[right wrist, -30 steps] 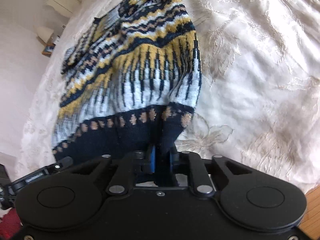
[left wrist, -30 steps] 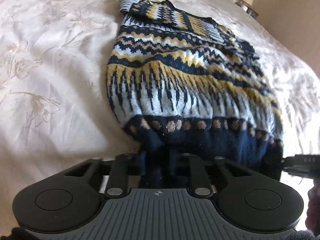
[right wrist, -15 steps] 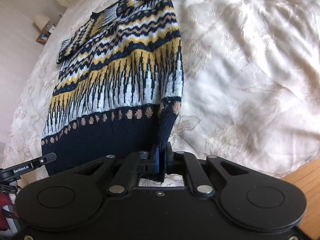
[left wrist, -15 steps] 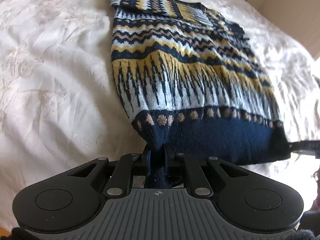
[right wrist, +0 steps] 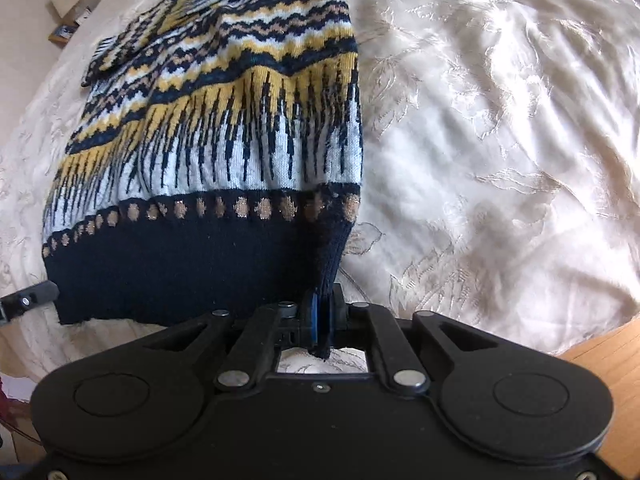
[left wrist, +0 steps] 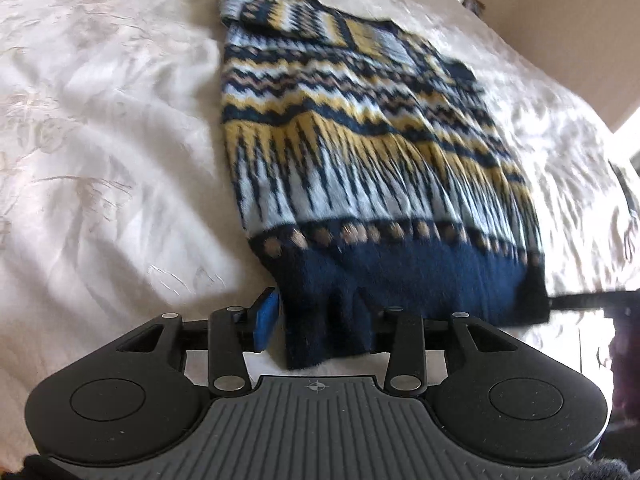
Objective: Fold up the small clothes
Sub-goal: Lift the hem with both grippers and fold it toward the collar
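Two grippers: both are seen at the navy hem of one sweater, the landmark for all places below.
Left gripper (left wrist: pixel 320 320): jaws are spread apart; the hem's left corner hangs loose between them, touching neither blue pad as far as can be told.
Sweater: a knitted navy, yellow and pale-blue patterned sweater (left wrist: pixel 360 140) is spread flat, hem nearest the cameras, neckline farthest.
Right gripper (right wrist: pixel 322 320): jaws are closed together, clamped on the hem's right corner, which is drawn up into a taut ridge.
Bedspread: a cream embroidered satin bedspread (right wrist: pixel 500 140) lies under the sweater and on both sides of it.
Floor: a wooden floor (right wrist: pixel 608 344) is seen right of the hem.
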`<state>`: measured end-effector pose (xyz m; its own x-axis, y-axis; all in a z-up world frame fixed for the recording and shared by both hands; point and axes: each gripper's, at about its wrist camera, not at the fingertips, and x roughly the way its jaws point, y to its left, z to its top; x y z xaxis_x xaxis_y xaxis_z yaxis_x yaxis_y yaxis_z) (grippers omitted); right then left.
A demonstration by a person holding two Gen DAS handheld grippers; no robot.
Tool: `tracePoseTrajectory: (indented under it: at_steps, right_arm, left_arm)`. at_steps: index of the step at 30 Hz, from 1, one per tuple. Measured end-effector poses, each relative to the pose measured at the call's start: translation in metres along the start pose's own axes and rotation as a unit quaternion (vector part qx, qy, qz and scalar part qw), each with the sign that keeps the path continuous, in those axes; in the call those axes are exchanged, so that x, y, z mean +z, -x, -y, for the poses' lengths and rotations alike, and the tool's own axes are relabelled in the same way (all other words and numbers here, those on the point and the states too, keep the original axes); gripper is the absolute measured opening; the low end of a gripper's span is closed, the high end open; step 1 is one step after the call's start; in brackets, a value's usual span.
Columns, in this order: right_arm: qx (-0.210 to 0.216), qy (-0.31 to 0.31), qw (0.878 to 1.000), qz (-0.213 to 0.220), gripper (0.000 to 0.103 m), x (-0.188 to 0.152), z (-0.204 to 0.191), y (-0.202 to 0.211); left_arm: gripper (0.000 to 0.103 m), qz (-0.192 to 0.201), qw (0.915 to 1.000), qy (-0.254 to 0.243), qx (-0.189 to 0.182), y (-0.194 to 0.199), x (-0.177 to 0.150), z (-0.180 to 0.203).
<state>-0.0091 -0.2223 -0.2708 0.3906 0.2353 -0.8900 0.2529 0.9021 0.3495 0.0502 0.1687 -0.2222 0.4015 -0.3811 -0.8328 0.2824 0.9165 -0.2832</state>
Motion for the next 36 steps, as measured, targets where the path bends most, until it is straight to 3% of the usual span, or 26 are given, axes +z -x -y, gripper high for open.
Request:
tracePoseTrajectory:
  at_steps: [3, 8, 14, 15, 16, 17, 20, 21, 25, 26, 28, 29, 36]
  right_arm:
    - [-0.002, -0.002, 1.0, 0.0, 0.01, -0.001, 0.0, -0.001]
    - [0.003, -0.008, 1.0, 0.003, 0.011, -0.001, 0.001, -0.001]
    - [0.011, -0.024, 1.0, 0.006, 0.018, -0.003, 0.003, 0.001]
    - [0.012, -0.024, 1.0, 0.007, 0.021, -0.004, 0.003, 0.002]
    - [0.01, -0.023, 1.0, 0.009, 0.021, -0.004, 0.002, 0.004]
    - [0.012, -0.021, 1.0, 0.013, 0.024, -0.004, 0.002, 0.006]
    - [0.016, -0.017, 0.999, 0.031, 0.066, -0.005, 0.0, 0.012]
    - [0.02, -0.017, 0.999, 0.035, 0.071, -0.004, 0.0, 0.013]
    - [0.026, -0.018, 0.999, 0.022, 0.069, 0.0, -0.002, 0.004]
    - [0.028, -0.018, 0.999, 0.017, 0.065, 0.001, -0.003, 0.001]
    - [0.038, -0.026, 0.999, 0.003, 0.04, 0.002, -0.004, -0.005]
    - [0.043, -0.033, 0.999, -0.005, 0.015, 0.003, -0.004, -0.007]
    - [0.116, -0.067, 0.99, 0.034, 0.014, 0.014, -0.015, 0.029]
  left_arm:
    - [0.041, 0.017, 0.9996, 0.022, 0.011, 0.002, 0.002, -0.006]
    - [0.043, -0.024, 0.9994, 0.026, 0.0, -0.024, 0.002, -0.01]
    - [0.053, -0.025, 0.9976, 0.063, -0.014, -0.043, 0.005, -0.01]
    - [0.046, -0.027, 0.9975, 0.064, -0.012, -0.042, 0.006, -0.009]
    - [0.028, -0.027, 0.9979, 0.058, -0.01, -0.039, 0.006, -0.009]
    - [0.021, -0.027, 0.9981, 0.055, -0.011, -0.037, 0.006, -0.009]
    - [0.015, -0.024, 0.997, 0.068, -0.03, -0.028, 0.002, -0.017]
    - [0.015, -0.024, 0.9967, 0.071, -0.032, -0.026, 0.002, -0.019]
    - [0.014, -0.023, 0.9971, 0.065, -0.031, -0.023, 0.001, -0.02]
    - [0.013, -0.023, 0.9972, 0.064, -0.031, -0.023, 0.001, -0.019]
    - [0.011, -0.022, 0.9973, 0.062, -0.032, -0.022, 0.003, -0.018]
    - [0.011, -0.022, 0.9974, 0.061, -0.033, -0.02, 0.004, -0.018]
    - [0.007, -0.002, 0.9957, 0.075, -0.054, 0.009, 0.02, -0.018]
